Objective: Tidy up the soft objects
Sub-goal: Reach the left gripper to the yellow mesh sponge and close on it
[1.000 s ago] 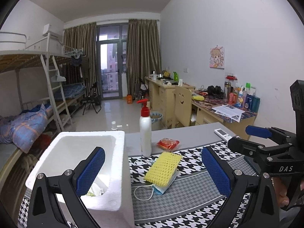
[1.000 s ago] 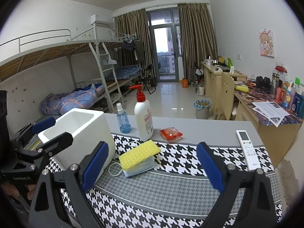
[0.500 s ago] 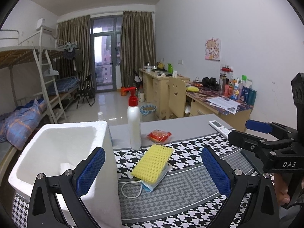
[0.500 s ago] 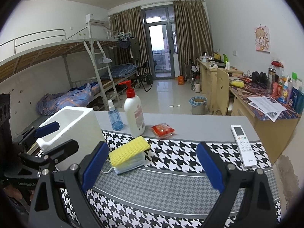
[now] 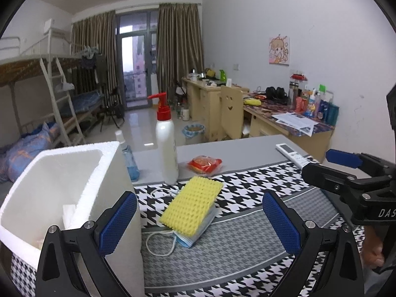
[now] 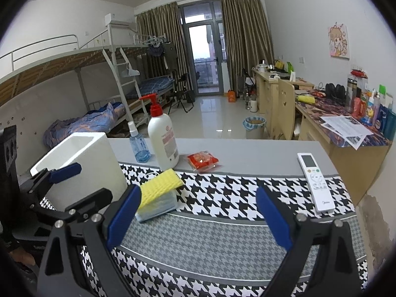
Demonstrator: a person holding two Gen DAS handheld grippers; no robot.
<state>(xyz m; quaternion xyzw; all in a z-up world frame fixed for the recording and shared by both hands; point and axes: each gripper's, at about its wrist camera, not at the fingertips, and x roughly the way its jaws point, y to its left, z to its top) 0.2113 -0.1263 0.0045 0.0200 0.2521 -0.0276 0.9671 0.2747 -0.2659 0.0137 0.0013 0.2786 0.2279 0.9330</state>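
Two hand-held grippers, left (image 5: 199,225) and right (image 6: 198,217), hover released over the worktop (image 6: 247,148). Beside a foam box (image 5: 74,173), a yellow sponge (image 5: 191,204) lies on face masks (image 5: 198,235); pinching its long sides lightly should lift it clean.

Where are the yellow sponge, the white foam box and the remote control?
yellow sponge (image 5: 191,204), left wrist view, middle of its bumpy top.
white foam box (image 6: 99,170), right wrist view, its outer side wall.
remote control (image 6: 316,183), right wrist view, its button area.
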